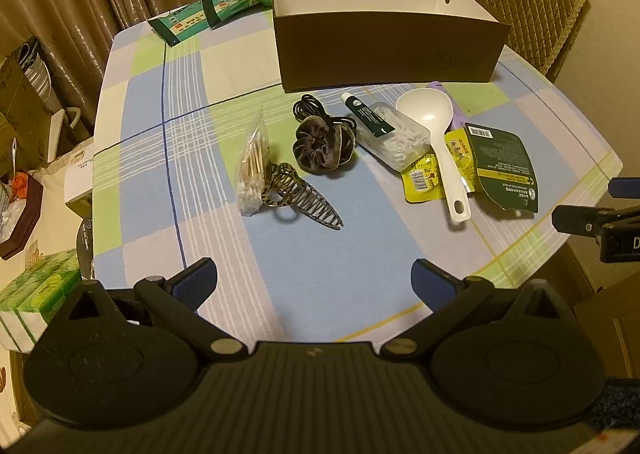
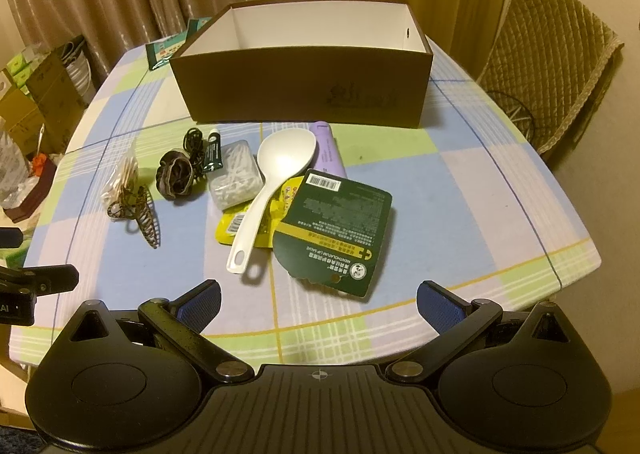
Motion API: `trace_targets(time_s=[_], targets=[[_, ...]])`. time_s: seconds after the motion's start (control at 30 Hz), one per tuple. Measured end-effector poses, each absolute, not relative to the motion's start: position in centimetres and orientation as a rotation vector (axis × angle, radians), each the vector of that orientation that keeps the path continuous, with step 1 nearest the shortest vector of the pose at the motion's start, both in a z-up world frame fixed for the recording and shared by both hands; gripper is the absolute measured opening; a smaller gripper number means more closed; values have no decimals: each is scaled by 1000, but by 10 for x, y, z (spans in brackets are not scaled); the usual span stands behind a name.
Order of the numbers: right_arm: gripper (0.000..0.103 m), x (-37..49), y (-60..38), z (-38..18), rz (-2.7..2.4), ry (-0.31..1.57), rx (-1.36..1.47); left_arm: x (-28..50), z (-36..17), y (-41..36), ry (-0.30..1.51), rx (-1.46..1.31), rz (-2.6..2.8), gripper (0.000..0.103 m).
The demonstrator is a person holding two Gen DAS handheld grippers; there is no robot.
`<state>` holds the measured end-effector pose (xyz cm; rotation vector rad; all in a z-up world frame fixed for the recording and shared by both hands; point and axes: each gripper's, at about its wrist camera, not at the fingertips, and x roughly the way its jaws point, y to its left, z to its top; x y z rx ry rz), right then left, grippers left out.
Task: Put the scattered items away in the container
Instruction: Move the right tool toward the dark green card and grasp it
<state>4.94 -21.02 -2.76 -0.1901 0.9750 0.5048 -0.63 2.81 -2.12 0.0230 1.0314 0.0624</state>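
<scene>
Your left gripper (image 1: pixel 314 274) and your right gripper (image 2: pixel 318 296) both hover over the near edge of the table (image 1: pixel 304 254), jaws spread as wide as they go, nothing between the blue ribbed pads and nothing touched.

The table wears a smooth checked cloth in blue, green and lilac. At its far side stands the box (image 2: pixel 304 94), brown card outside, white inside, open at the top and bare as far as you can see in.

Everything to tidy lies in front of the box, still on the cloth. A dark green card packet (image 2: pixel 340 230) sits nearest your right gripper, overlapping a yellow packet (image 2: pixel 230 228). A glossy white plastic spoon (image 2: pixel 276 170) lies across the yellow packet. Behind it is a lilac tube (image 2: pixel 328 150), and left of it a clear tub of white picks (image 2: pixel 236 178) with a small dark tube (image 2: pixel 213 154) on it. Further left come a velvety brown scrunchie (image 1: pixel 322 148), a coiled black cord (image 1: pixel 312 108), a bag of cotton swabs (image 1: pixel 252 170) and a toothed hair claw (image 1: pixel 304 198).
</scene>
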Motion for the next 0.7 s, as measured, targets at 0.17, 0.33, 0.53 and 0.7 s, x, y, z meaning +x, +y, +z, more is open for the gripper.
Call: trace_targets(time_s=[0.17,0.33,0.53,0.7], targets=[[101,53,-210,-29,508,984,-184,-4,-21,28,1035,22,64,102],[101,58,-210,-30,512,989,-185,-2,-21,28,1037,22,65,102],[101,63,-207,-30,515,992,-185,1,-21,27,1039,23,66,102],[101,70,-204,-33,520,1002,-181,7,-23,30,1045,20,65,102]])
